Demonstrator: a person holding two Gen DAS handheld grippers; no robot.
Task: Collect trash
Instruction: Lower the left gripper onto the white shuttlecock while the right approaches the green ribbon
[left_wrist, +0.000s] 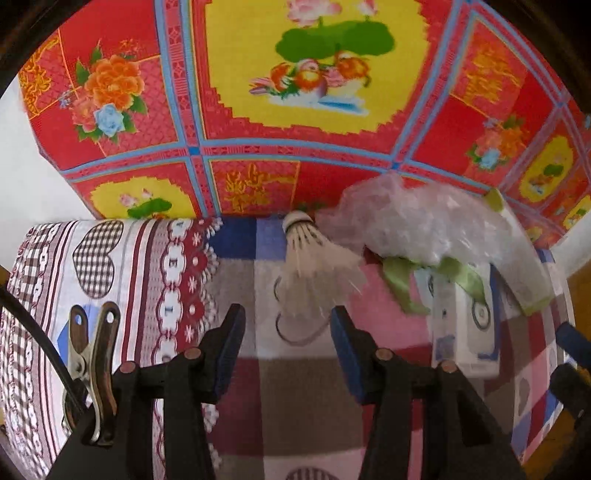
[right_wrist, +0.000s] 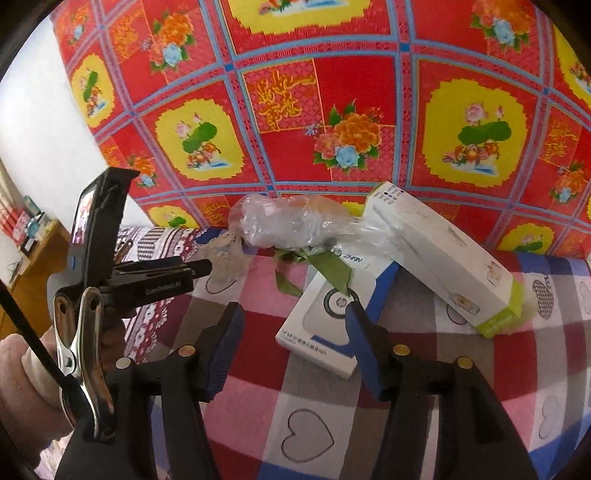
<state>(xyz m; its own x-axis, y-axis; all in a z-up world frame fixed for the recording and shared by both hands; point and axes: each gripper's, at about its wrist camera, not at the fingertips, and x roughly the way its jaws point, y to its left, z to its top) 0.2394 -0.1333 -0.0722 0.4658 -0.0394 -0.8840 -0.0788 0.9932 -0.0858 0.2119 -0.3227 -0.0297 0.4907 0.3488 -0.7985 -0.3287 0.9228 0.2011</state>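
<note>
A white feather shuttlecock (left_wrist: 314, 258) lies on the checked heart blanket (left_wrist: 295, 387), its feathers reaching toward my left gripper (left_wrist: 287, 314), which is open and holds nothing. Right of it are a crumpled clear plastic bag (left_wrist: 417, 221), a green ribbon (left_wrist: 399, 280) and a small white-and-blue box (left_wrist: 465, 332). In the right wrist view my right gripper (right_wrist: 294, 310) is open just above that small box (right_wrist: 317, 332), whose near corner lies by the right finger. Behind it sit the bag (right_wrist: 295, 221), the ribbon (right_wrist: 328, 269) and a long white box with a green end (right_wrist: 443, 258).
A red floral cloth (right_wrist: 332, 92) hangs upright right behind the trash. A striped, heart-patterned sheet (left_wrist: 110, 277) covers the left part. The left gripper (right_wrist: 162, 280) and a person's hand (right_wrist: 22, 369) fill the left of the right wrist view. A wooden shelf (right_wrist: 37, 254) stands far left.
</note>
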